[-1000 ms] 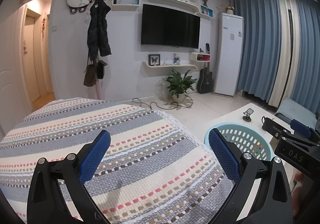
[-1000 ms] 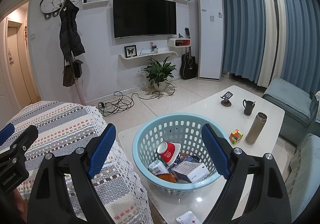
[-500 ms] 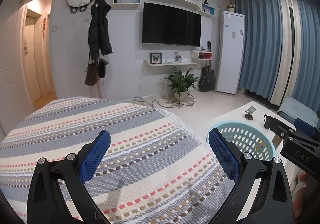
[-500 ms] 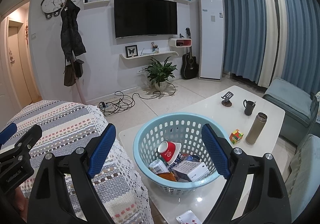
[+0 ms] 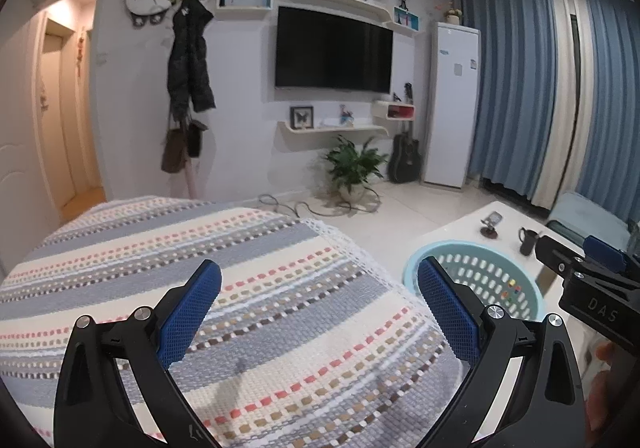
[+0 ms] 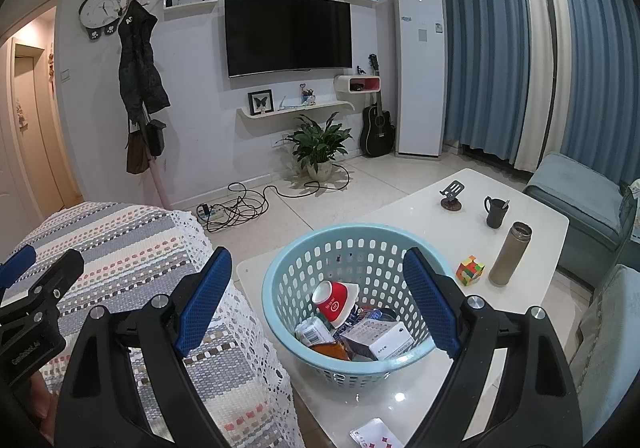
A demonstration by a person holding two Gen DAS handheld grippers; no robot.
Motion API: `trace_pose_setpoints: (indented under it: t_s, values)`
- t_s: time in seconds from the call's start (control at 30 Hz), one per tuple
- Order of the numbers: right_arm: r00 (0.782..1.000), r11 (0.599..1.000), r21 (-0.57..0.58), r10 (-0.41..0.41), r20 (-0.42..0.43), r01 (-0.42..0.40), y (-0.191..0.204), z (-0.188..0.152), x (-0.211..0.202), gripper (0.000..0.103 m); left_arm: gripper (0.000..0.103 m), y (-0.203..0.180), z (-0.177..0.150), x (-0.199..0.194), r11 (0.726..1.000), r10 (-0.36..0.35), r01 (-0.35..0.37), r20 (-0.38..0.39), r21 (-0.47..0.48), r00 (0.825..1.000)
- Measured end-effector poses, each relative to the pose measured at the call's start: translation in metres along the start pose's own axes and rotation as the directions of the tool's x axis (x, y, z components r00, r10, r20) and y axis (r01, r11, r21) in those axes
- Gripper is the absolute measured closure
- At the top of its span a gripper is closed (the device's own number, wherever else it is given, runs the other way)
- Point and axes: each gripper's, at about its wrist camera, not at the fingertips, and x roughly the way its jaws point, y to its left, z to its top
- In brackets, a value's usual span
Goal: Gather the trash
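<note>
right wrist: both tongs (image 6: 316, 284) (image 5: 318, 304) gape wide, empty; basket (image 6: 280, 288) near table (image 6: 536, 232) edge.

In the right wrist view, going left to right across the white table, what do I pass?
Blue basket → phone stand → puzzle cube → black mug → metal flask.

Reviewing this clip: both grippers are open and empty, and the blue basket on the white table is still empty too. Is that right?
Not quite. The blue basket already holds trash: a red paper cup, a white box and other wrappers, as the right wrist view shows. The rest stands: left gripper and right gripper are open and empty, and the basket sits on the white table.
</note>
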Motion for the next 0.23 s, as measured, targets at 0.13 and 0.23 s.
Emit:
trace_pose_setpoints:
  t_s: [0.13, 0.23]
  values:
    - [1.000, 1.000, 0.001, -0.014, -0.009, 0.014, -0.0027, 0.0030, -0.0016, 0.020, 0.007, 0.0034, 0.0028, -0.0004, 1.000, -0.004, 0.004, -0.031, -0.017, 1.000]
    - [1.000, 1.000, 0.011, -0.018, -0.011, 0.018, -0.0056, 0.0045, -0.0046, 0.020, 0.007, 0.0049, 0.0045, -0.0059, 1.000, 0.015, -0.016, -0.031, -0.018, 0.999]
